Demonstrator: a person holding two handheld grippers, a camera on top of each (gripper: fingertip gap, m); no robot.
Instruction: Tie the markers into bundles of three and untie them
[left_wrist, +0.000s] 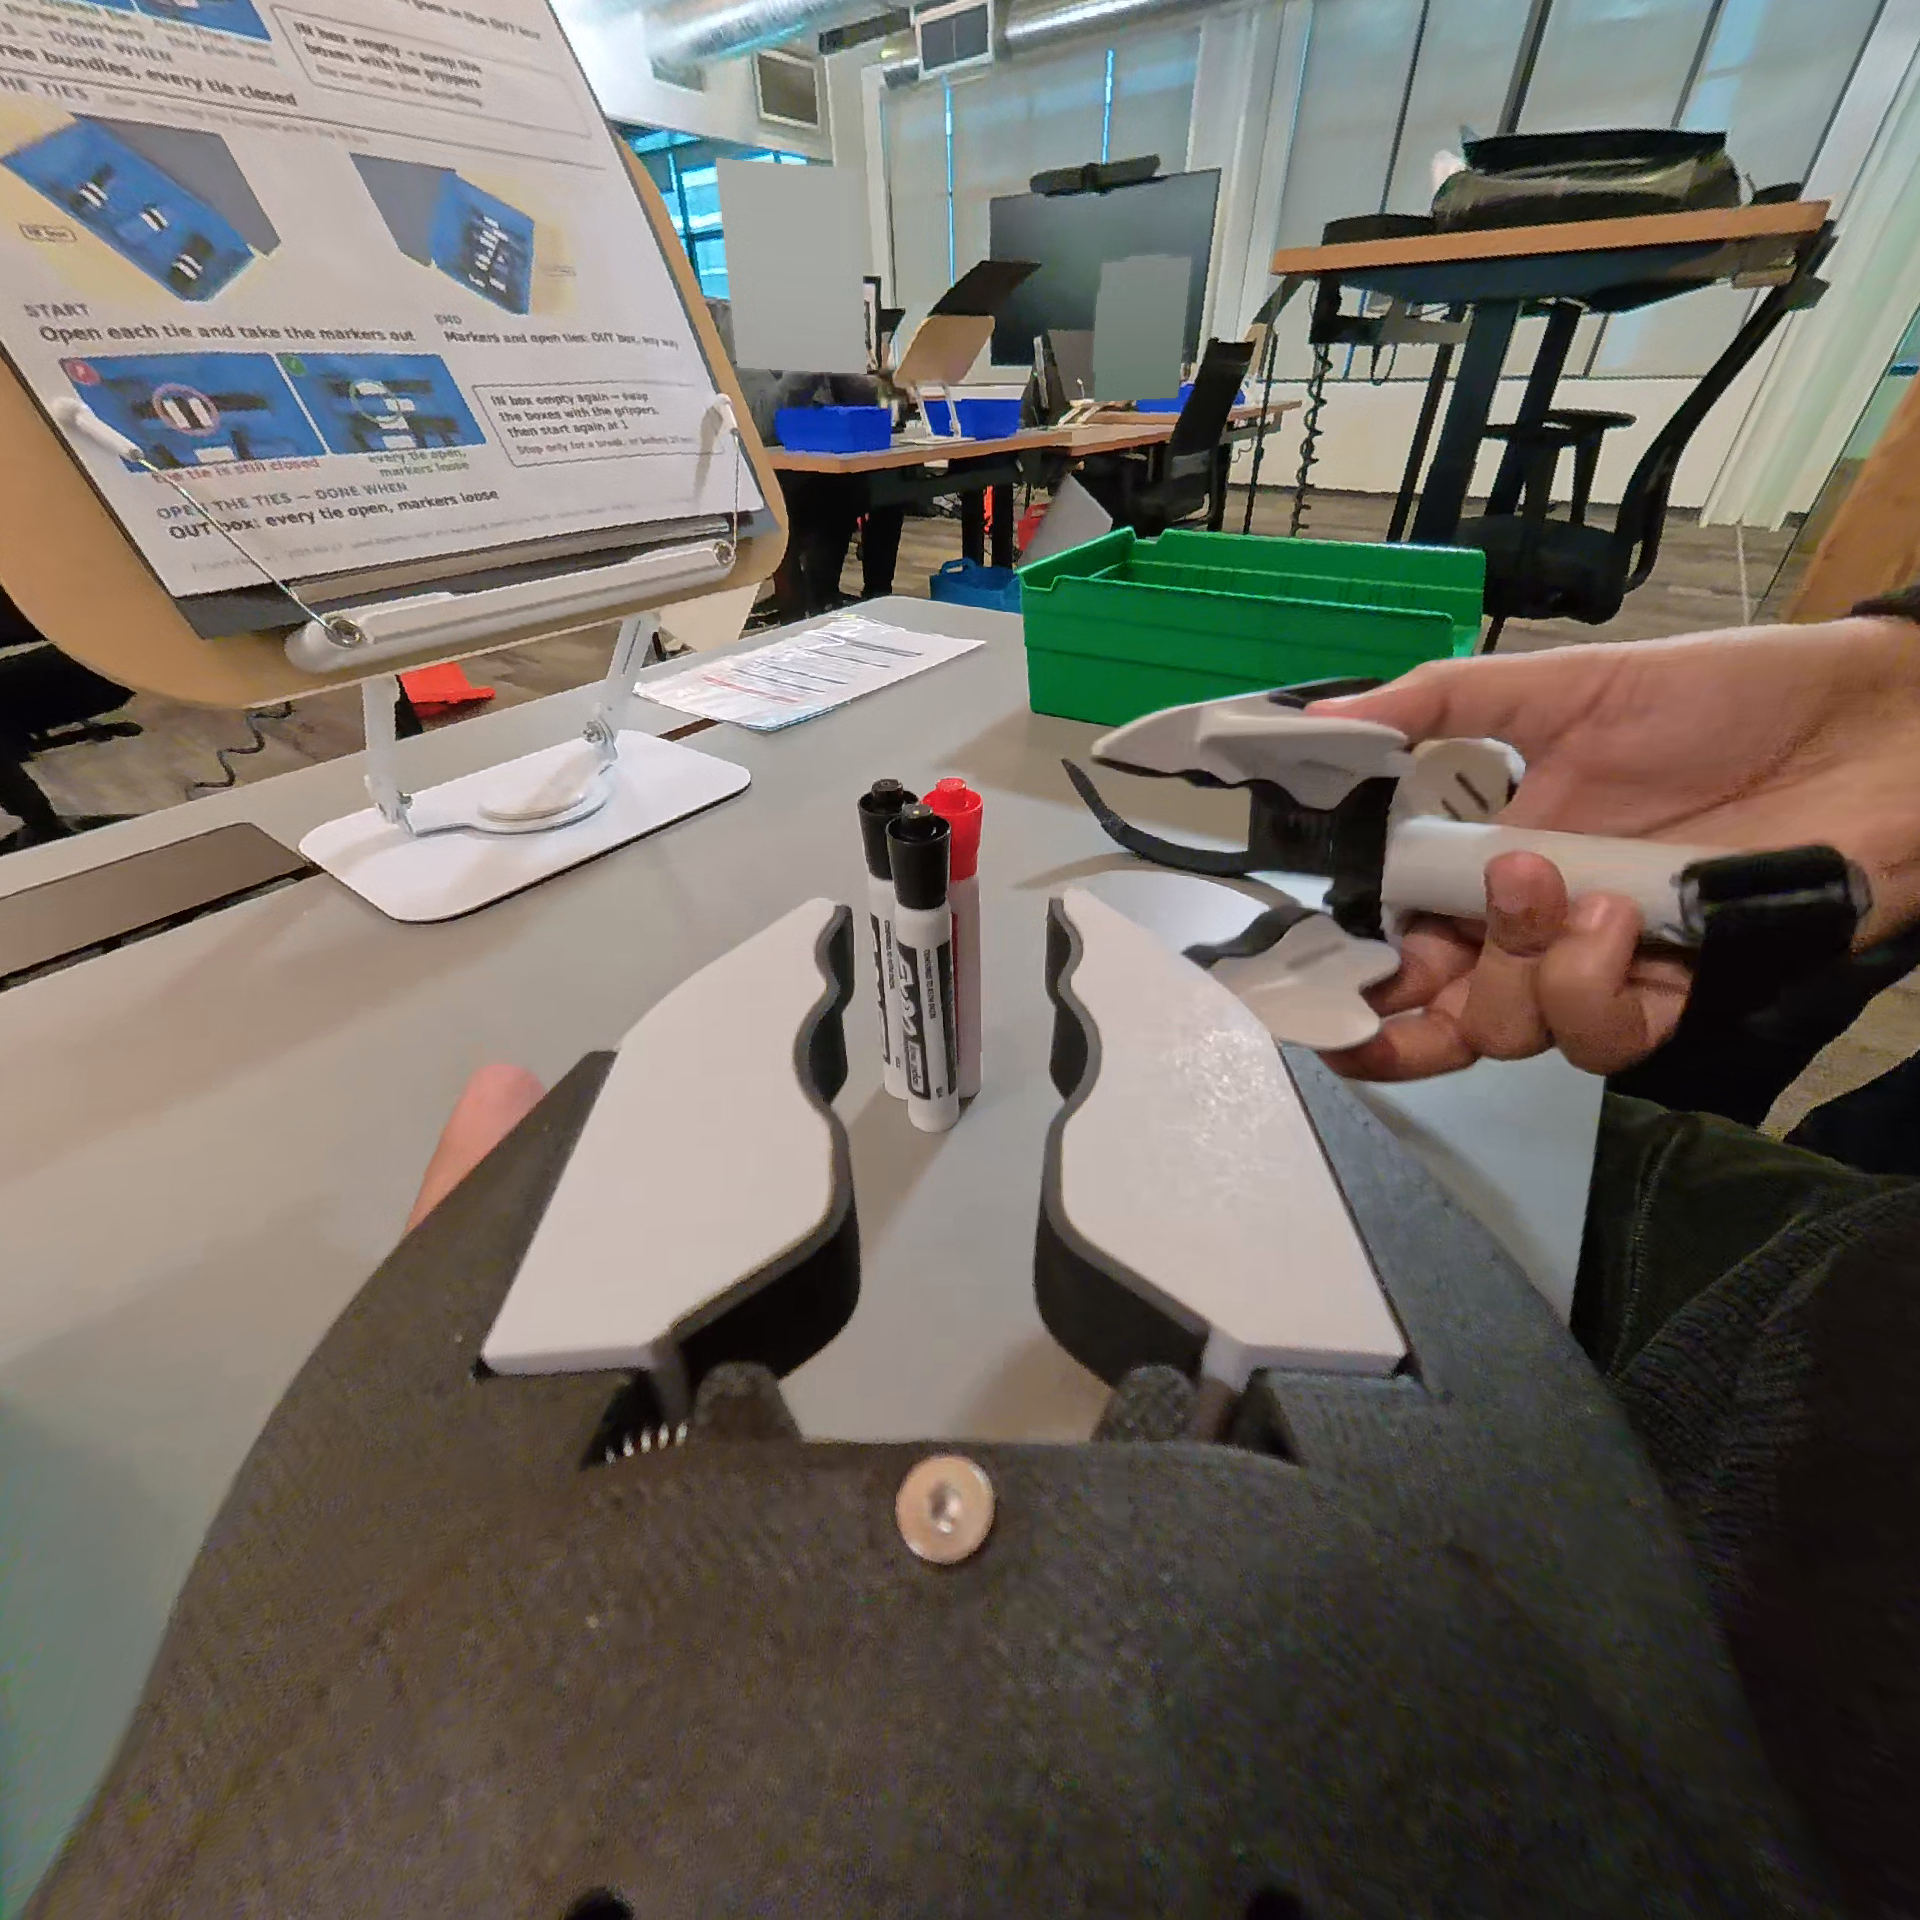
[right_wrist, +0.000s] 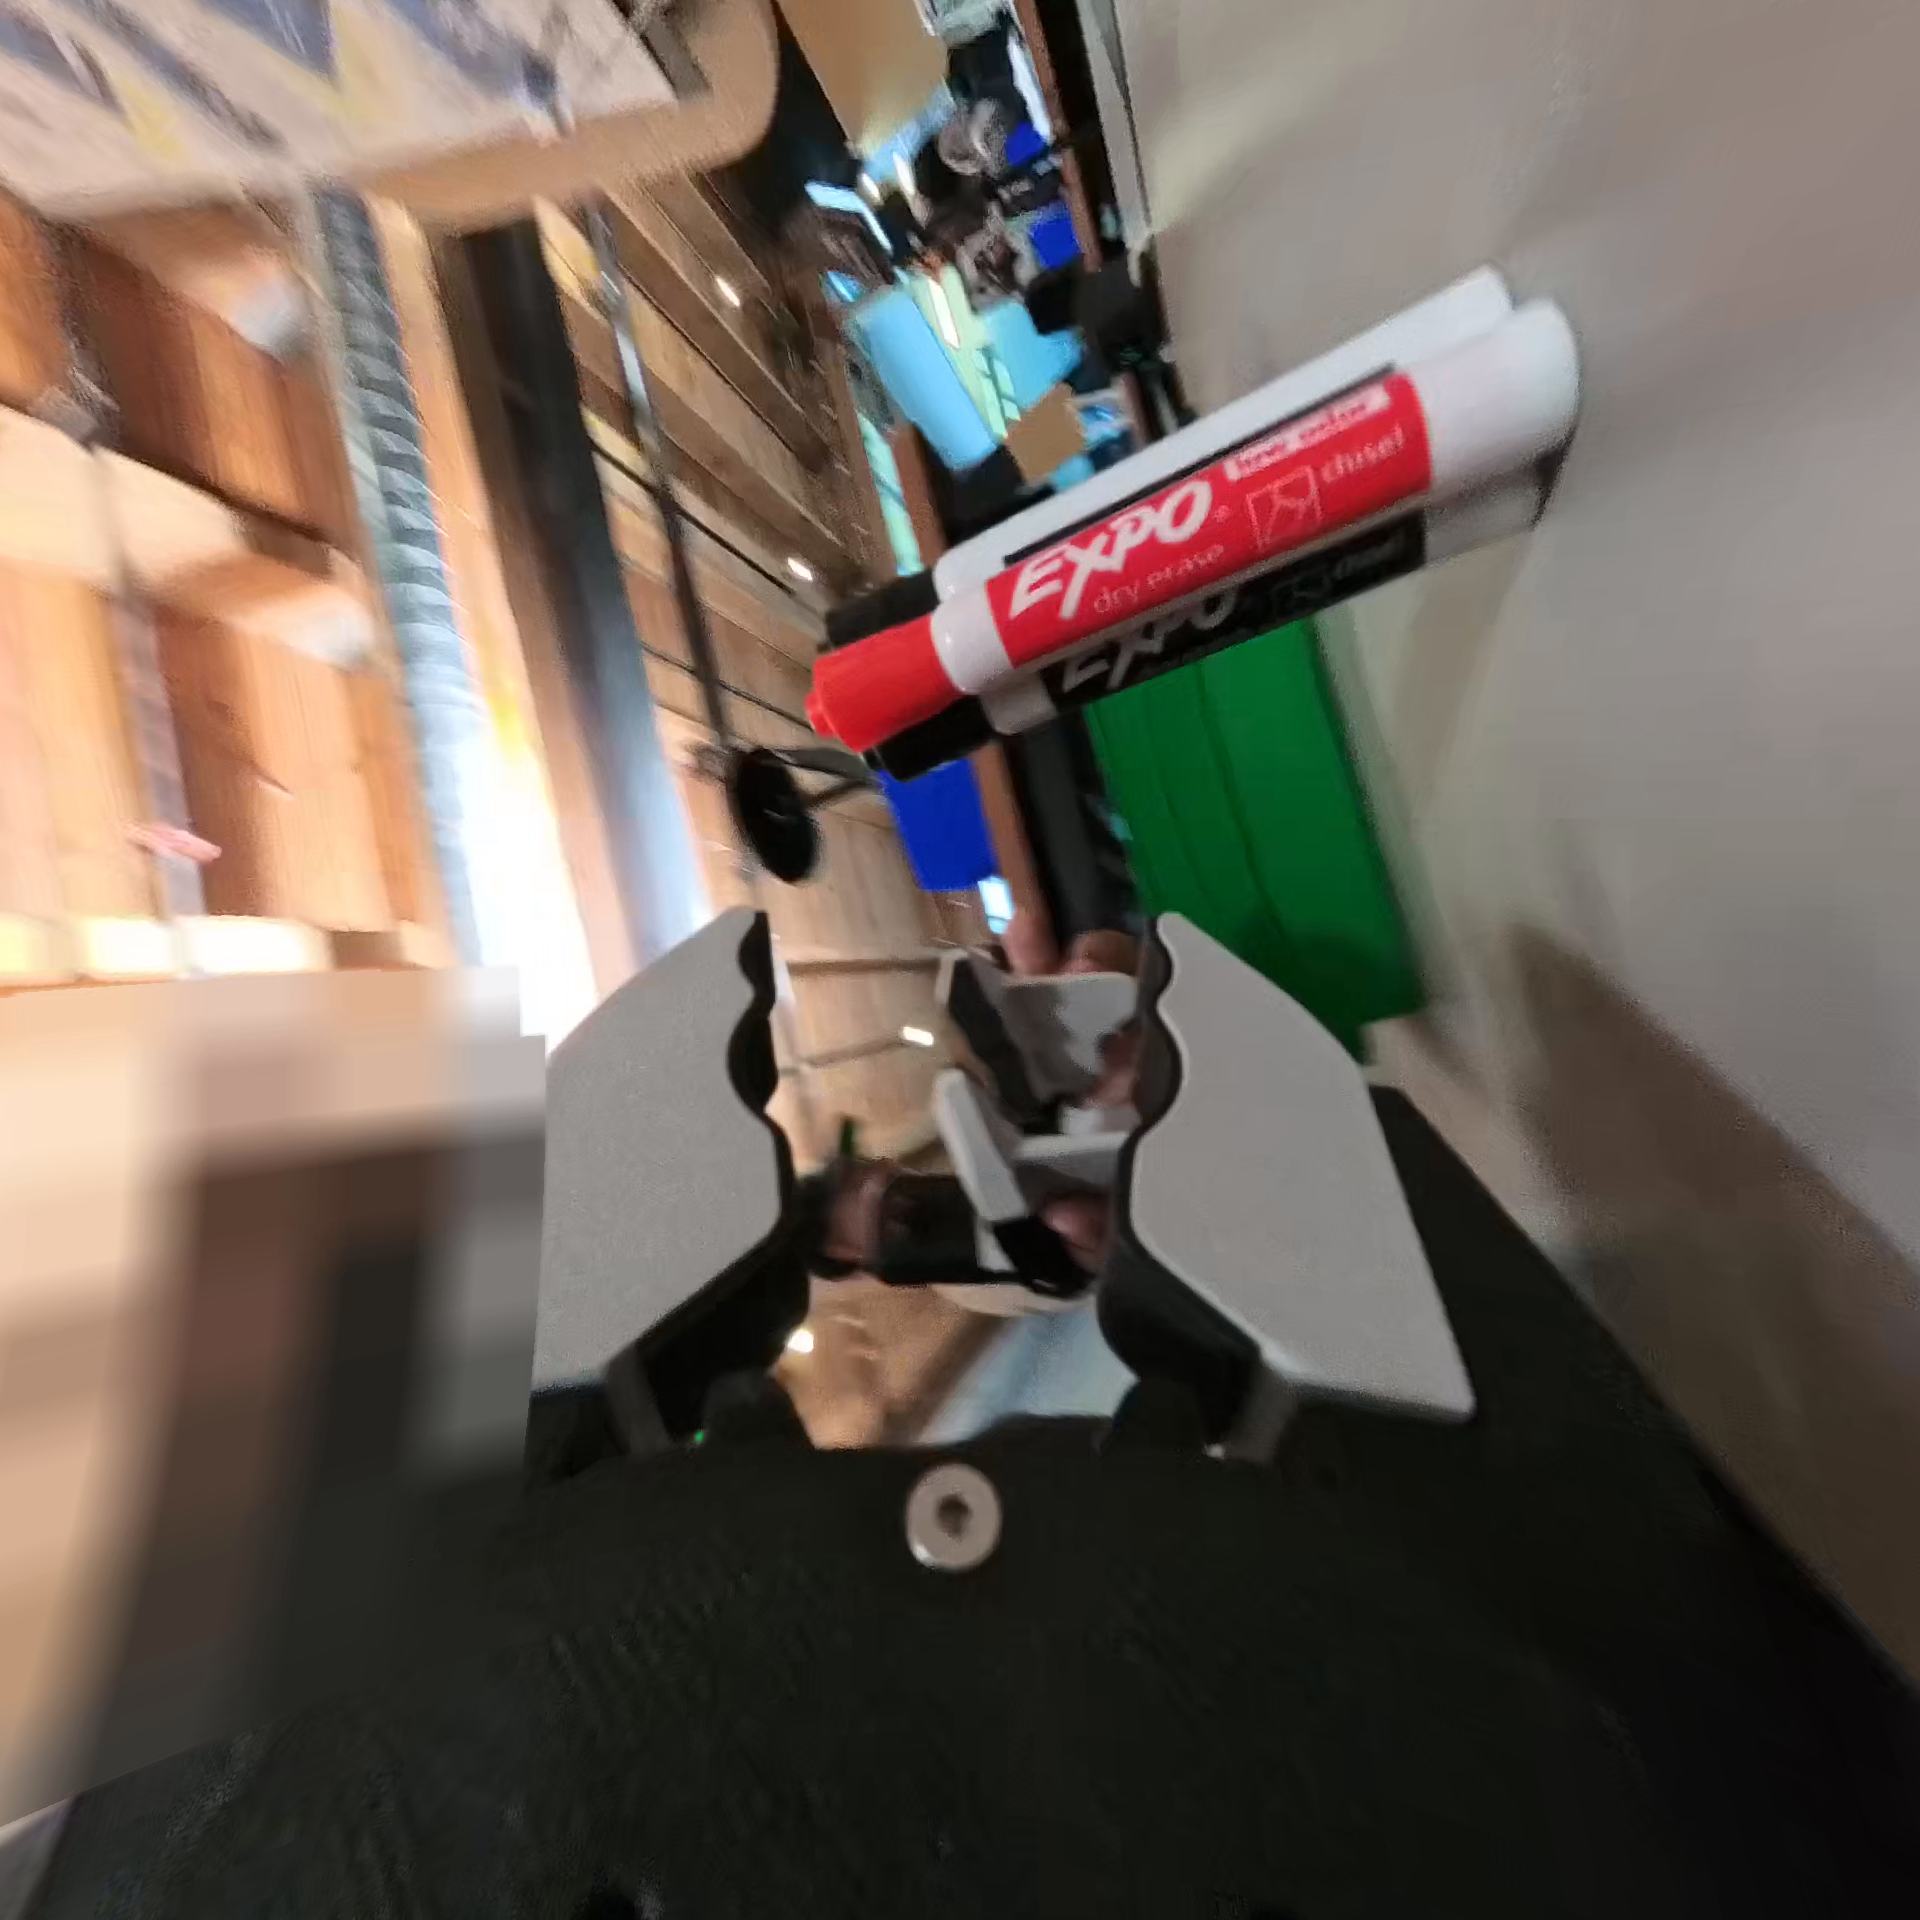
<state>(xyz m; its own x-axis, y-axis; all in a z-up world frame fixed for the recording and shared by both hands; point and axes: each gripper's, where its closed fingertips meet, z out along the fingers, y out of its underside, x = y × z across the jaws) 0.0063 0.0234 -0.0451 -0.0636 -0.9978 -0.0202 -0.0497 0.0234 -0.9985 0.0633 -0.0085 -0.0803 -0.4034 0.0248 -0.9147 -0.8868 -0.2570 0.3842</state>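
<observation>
Three markers (left_wrist: 925, 966) stand upright and close together on the grey table (left_wrist: 208, 1091): two with black caps, one with a red cap. My left gripper (left_wrist: 945, 920) is open and empty, with its fingertips on either side of the markers and apart from them. My right gripper (left_wrist: 1148, 850) is held on its side to the right of the markers, open and empty. A black tie strap (left_wrist: 1122, 821) lies on the table just behind it. The right wrist view is rolled sideways and blurred; it shows the markers (right_wrist: 1195, 530) ahead of the open right gripper (right_wrist: 961, 935).
A green bin (left_wrist: 1247, 623) stands at the back right of the table and also shows in the right wrist view (right_wrist: 1247, 810). An instruction sheet on a stand (left_wrist: 364, 312) is at the back left. A clear plastic bag with paper (left_wrist: 810, 665) lies between them. Left tips to right tips: about 8 centimetres.
</observation>
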